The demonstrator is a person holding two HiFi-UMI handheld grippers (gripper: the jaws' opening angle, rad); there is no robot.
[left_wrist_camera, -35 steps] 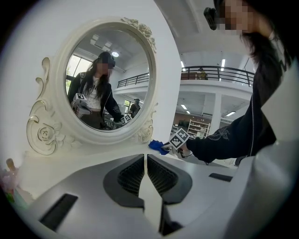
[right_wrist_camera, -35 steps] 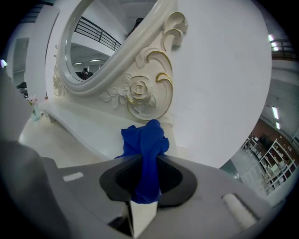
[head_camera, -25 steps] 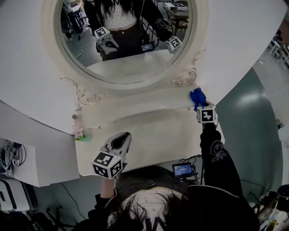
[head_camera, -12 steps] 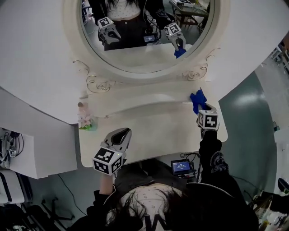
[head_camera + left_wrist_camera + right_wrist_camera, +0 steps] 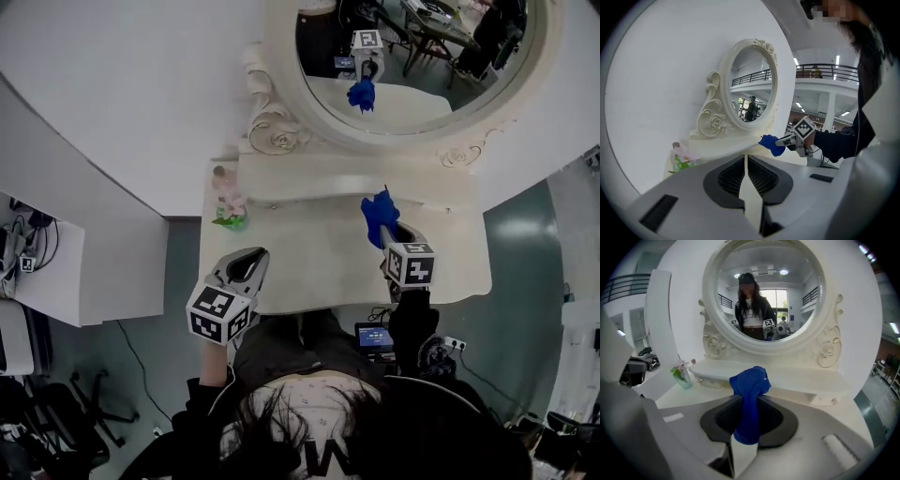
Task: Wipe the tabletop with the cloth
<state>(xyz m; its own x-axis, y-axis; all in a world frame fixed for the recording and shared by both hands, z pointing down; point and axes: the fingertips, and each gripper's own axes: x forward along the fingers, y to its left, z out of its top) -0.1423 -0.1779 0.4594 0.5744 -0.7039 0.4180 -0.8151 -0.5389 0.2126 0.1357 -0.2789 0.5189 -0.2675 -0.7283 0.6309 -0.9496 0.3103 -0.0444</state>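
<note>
A blue cloth point(image 5: 379, 215) is bunched up and clamped in my right gripper point(image 5: 390, 236), right of the middle of the white tabletop point(image 5: 309, 262). In the right gripper view the cloth point(image 5: 751, 383) stands up out of the shut jaws, its free end pointing at the raised back shelf. My left gripper point(image 5: 247, 266) hovers over the front left edge of the table, jaws shut with nothing between them. From the left gripper view the cloth point(image 5: 770, 143) and the right gripper point(image 5: 787, 140) show beyond my left gripper's point(image 5: 746, 158) shut jaws.
An oval mirror point(image 5: 412, 56) in a carved white frame stands on the raised shelf point(image 5: 347, 178) at the back. A small vase of flowers point(image 5: 228, 208) sits at the table's back left corner. A white cabinet point(image 5: 84, 272) stands left of the table.
My right gripper has carried the cloth from the table's back right corner leftwards toward the middle. The left gripper has stayed by the front left edge. The head view has swung.
</note>
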